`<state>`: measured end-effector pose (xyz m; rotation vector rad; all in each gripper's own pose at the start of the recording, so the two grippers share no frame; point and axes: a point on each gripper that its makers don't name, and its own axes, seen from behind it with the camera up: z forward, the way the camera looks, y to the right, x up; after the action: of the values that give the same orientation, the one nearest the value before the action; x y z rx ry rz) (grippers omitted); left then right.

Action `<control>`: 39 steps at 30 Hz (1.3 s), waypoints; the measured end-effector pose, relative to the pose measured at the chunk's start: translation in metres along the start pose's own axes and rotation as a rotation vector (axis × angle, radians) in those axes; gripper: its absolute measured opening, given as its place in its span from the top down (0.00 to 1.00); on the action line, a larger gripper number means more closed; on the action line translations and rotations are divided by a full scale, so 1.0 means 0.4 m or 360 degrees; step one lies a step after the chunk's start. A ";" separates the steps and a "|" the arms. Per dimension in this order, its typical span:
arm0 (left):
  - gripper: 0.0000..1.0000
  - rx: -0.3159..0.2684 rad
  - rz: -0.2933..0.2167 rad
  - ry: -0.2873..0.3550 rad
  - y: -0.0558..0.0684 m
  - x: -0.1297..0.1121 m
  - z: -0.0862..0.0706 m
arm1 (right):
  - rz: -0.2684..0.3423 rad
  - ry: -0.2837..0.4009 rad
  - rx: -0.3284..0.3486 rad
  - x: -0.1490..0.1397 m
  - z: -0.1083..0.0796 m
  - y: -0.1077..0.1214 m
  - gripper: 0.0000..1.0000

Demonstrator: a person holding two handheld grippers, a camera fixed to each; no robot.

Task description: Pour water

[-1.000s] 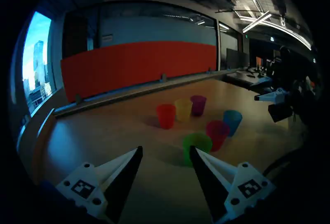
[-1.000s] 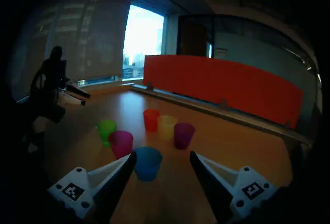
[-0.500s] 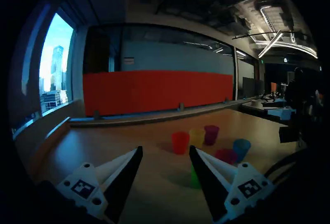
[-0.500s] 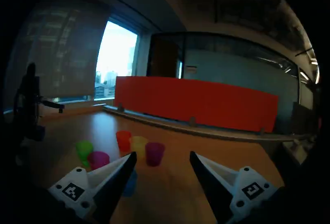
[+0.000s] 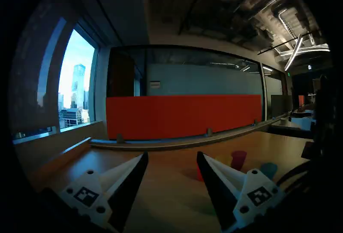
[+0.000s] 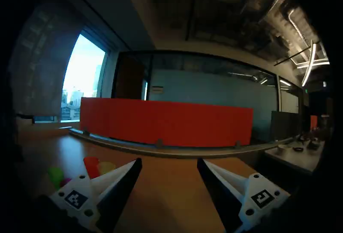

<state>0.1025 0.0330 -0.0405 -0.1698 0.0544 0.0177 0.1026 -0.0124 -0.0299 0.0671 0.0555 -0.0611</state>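
My left gripper [image 5: 171, 156] stands open and holds nothing, low over the wooden table [image 5: 167, 190]. Past its right finger stand a purple cup [image 5: 238, 159] and a blue cup [image 5: 269, 169], and a red cup [image 5: 198, 173] peeks out at that finger's edge. My right gripper [image 6: 169, 162] is open too, nothing between its fingers. Beside and behind its left finger I see a red cup [image 6: 91, 166], a yellow cup [image 6: 106, 167], a green cup [image 6: 55, 175] and a bit of a pink cup [image 6: 65, 182].
A long red-orange partition [image 5: 184, 116] with a low rail runs along the table's far edge. Bright windows [image 5: 75, 95] fill the left wall. Desks with office gear [image 6: 300, 149] stand to the right. Bare wooden table [image 6: 171, 198] lies ahead of the right gripper.
Both views have tipped upward, showing more ceiling and wall. The cups have sunk low in each view and slipped partly behind the fingers. Both grippers have stayed open.
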 end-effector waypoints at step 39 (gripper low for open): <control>0.17 0.0262 0.0053 0.0038 -0.042 -0.113 0.072 | 0.0129 -0.0084 -0.0119 -0.054 0.017 0.037 0.00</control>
<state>0.0594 0.0207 -0.0069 -0.0042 0.0821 0.0441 0.0824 0.0033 -0.0208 -0.0068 0.0021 0.0200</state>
